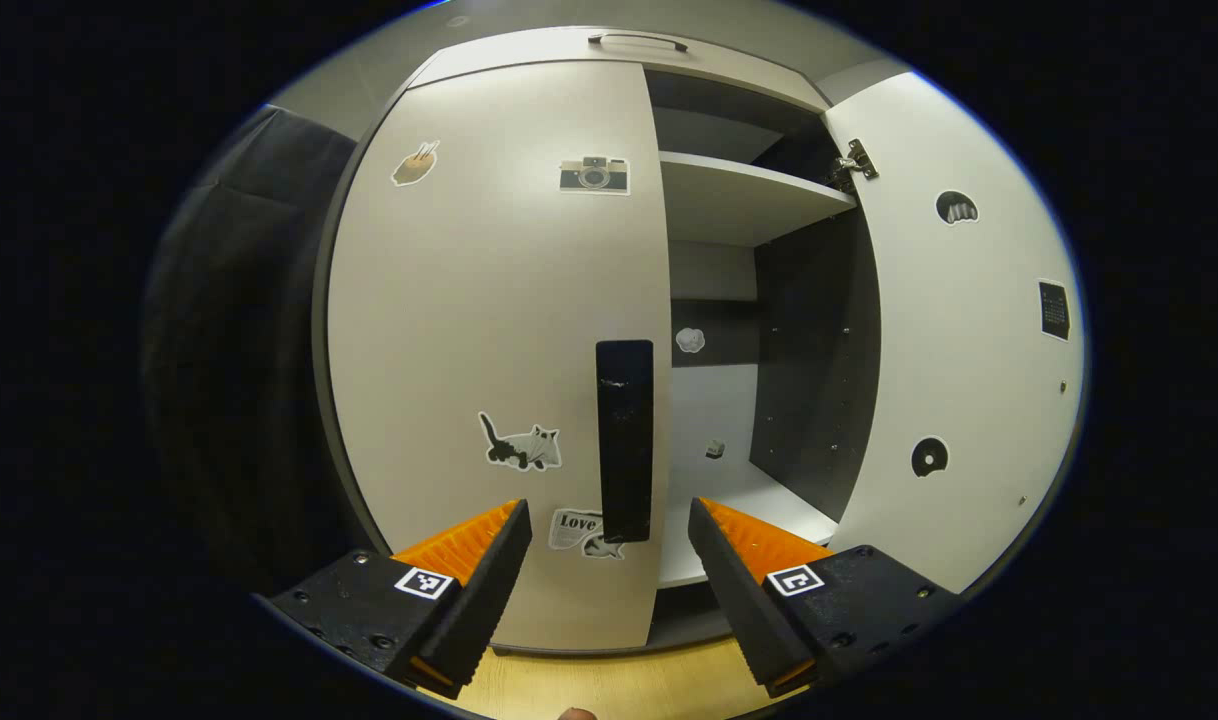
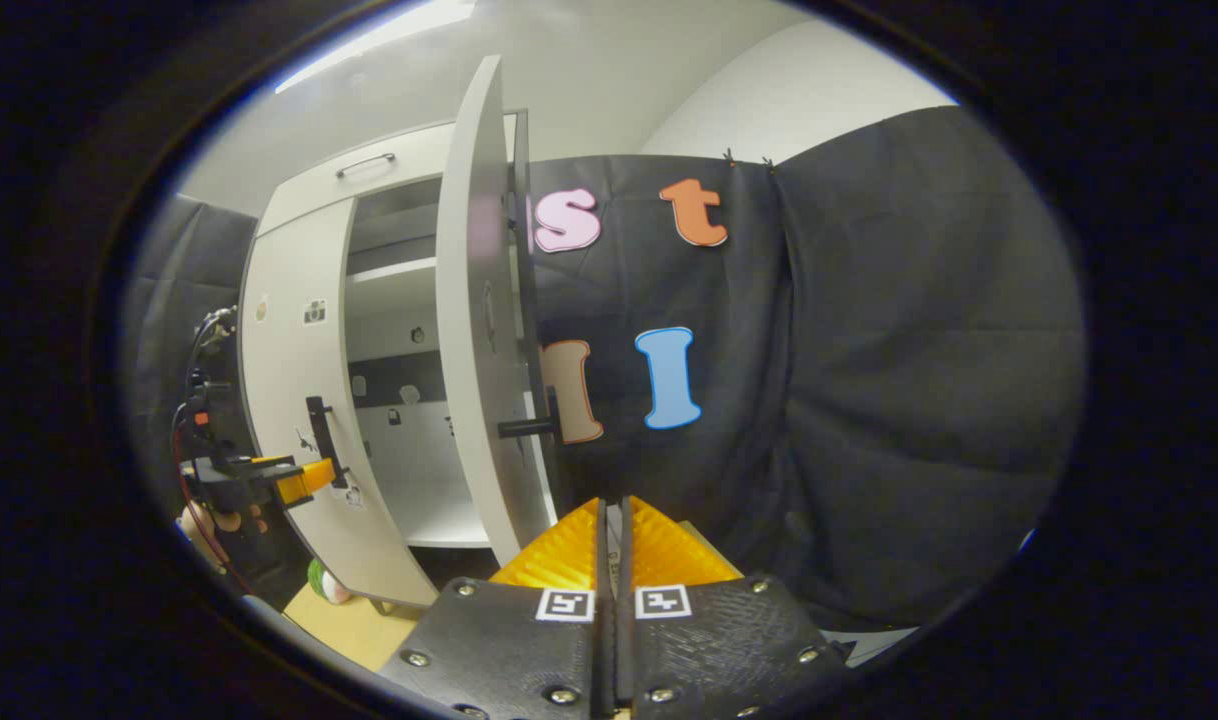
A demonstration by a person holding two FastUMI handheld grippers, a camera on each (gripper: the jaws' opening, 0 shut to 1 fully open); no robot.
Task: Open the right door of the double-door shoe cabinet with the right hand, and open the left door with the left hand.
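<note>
Black cloth backs the shoe cabinet (image 1: 529, 60), its right door (image 1: 969, 330) swung open. Left gripper (image 1: 609, 545) gapes wide before the left door's handle (image 1: 625, 440), which it must clamp and pull; right gripper (image 2: 611, 540) is closed, empty.

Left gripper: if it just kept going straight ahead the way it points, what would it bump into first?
Most likely the black handle on the closed left door: it stands right between the open left gripper fingers, though depth is hard to judge.

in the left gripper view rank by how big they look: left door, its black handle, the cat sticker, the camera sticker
1. left door
2. black handle
3. cat sticker
4. camera sticker, close to the cat sticker in size, so that order is unsure
</note>
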